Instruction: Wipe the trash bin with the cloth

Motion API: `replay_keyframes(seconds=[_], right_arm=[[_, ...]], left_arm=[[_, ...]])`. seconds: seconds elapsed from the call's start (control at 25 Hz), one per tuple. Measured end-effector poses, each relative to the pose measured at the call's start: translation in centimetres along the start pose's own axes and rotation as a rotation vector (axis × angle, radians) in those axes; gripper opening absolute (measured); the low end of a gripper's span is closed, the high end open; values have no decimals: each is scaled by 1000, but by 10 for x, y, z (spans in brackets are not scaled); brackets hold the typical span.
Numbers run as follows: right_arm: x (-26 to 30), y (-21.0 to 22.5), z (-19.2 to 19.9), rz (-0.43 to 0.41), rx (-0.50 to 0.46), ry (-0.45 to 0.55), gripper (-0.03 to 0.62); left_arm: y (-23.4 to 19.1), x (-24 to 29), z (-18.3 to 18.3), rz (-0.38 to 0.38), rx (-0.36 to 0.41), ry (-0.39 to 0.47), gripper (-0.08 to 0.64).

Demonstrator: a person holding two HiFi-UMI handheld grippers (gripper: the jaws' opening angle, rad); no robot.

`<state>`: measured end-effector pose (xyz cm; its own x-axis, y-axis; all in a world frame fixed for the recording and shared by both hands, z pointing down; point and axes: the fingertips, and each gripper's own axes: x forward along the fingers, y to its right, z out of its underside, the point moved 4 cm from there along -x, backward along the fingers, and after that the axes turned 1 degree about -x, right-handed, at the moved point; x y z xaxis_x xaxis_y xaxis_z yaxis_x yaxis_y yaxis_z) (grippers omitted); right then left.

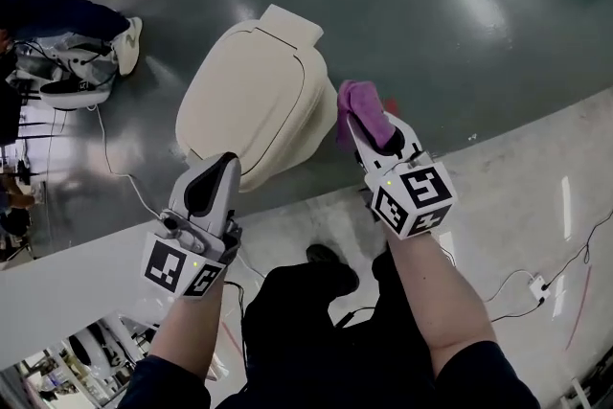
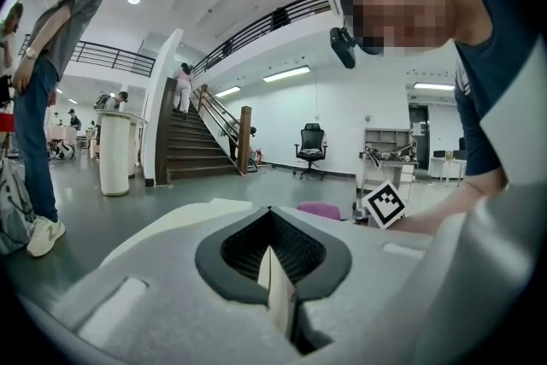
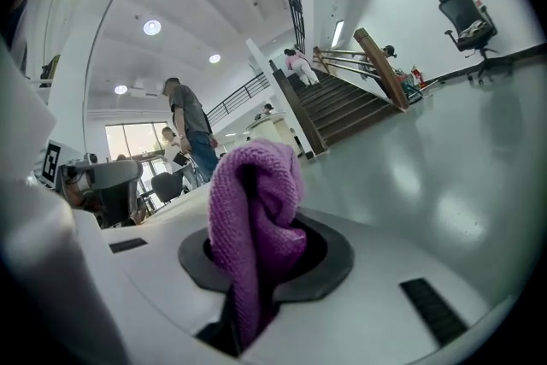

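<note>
A cream trash bin (image 1: pixel 254 101) with a closed lid stands on the dark floor in the head view. My left gripper (image 1: pixel 226 164) sits at its near edge with jaws shut. In the left gripper view a thin cream sliver, coloured like the bin (image 2: pixel 184 220), shows between the jaws of the left gripper (image 2: pixel 278 291). My right gripper (image 1: pixel 369 124) is at the bin's right side, shut on a bunched purple cloth (image 1: pixel 361 103) that touches the bin's side. In the right gripper view the cloth (image 3: pixel 252 201) bulges out of the right gripper (image 3: pixel 256 273).
A bystander's shoes (image 1: pixel 91 62) and bags stand at the far left. A thin cable (image 1: pixel 115 170) runs across the floor toward me, and a plug with cables (image 1: pixel 536 287) lies at the right. A white floor band (image 1: pixel 536 177) crosses under my feet.
</note>
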<state>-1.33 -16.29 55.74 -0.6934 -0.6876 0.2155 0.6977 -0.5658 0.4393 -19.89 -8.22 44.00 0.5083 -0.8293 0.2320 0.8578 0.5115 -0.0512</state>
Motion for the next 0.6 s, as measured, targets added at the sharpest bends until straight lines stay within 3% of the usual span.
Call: replay_keyframes(seconds=[0.28,0.6], right_arm=[[31,15,25,8,-19,7,78],[55,9,33,-7,-126,19,78]], left_arm=[[2,18,23,11,45,-56,5],[4,24,26,16,77,-134,5]])
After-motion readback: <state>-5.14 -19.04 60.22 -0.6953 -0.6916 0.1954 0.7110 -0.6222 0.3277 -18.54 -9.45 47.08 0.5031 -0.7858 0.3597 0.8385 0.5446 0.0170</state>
